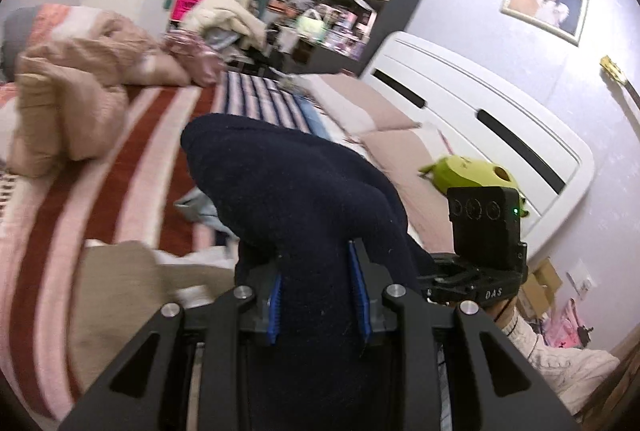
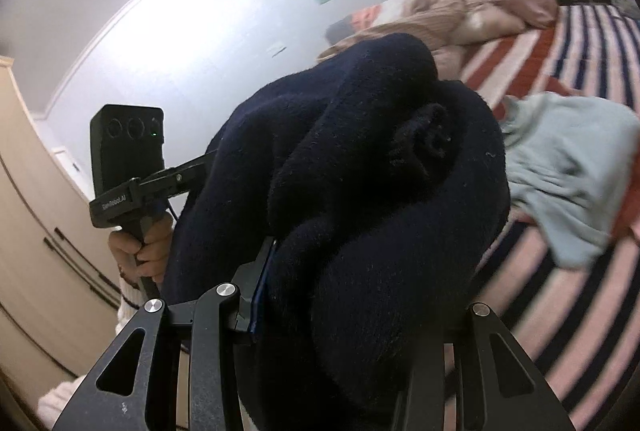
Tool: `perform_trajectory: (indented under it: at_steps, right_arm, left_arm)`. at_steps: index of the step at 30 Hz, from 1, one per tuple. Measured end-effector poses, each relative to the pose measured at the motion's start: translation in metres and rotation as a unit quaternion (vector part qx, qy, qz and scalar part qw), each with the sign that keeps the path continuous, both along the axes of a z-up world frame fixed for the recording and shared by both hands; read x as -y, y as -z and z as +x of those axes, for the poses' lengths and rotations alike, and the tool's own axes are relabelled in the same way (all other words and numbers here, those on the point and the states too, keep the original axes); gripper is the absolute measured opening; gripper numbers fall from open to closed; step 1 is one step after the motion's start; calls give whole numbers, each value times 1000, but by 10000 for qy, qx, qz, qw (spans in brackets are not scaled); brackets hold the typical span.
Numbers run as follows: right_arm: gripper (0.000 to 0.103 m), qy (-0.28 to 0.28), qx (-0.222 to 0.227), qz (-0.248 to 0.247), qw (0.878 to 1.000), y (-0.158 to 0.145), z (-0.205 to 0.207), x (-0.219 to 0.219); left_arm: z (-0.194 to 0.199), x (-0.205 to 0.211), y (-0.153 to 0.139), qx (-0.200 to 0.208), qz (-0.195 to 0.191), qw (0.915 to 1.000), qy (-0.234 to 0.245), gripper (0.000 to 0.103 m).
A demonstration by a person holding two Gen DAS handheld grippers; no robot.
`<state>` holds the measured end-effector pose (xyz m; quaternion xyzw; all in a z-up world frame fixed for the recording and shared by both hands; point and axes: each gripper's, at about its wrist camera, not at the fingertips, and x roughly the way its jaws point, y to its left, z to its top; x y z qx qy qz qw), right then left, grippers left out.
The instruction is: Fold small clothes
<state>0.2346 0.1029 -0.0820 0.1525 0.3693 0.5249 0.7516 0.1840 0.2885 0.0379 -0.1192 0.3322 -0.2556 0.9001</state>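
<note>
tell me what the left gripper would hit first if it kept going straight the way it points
Probably the striped blanket on the bed. The left gripper is shut on the navy knit garment, which bulges ahead and hides the line; depth past it is unclear.

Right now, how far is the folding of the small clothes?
Nothing looks folded yet. In hand: both claws, left claw and right claw, grip the bunched dark navy garment, lifted off the bed. Left: folding it, then the crumpled light blue garment on the striped blanket.
</note>
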Motion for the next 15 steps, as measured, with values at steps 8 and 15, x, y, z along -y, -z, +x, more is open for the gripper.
perform_trajectory:
  at_steps: [8, 15]
  right_arm:
    - [34, -416, -326, -13, 9986, 1, 12, -93]
    - [34, -399, -960, -562, 9930, 50, 42, -140]
  left_arm:
    - [-3, -83, -4, -187, 475, 9977, -439, 26]
    - [39, -128, 71, -1005, 622, 9893, -854, 26]
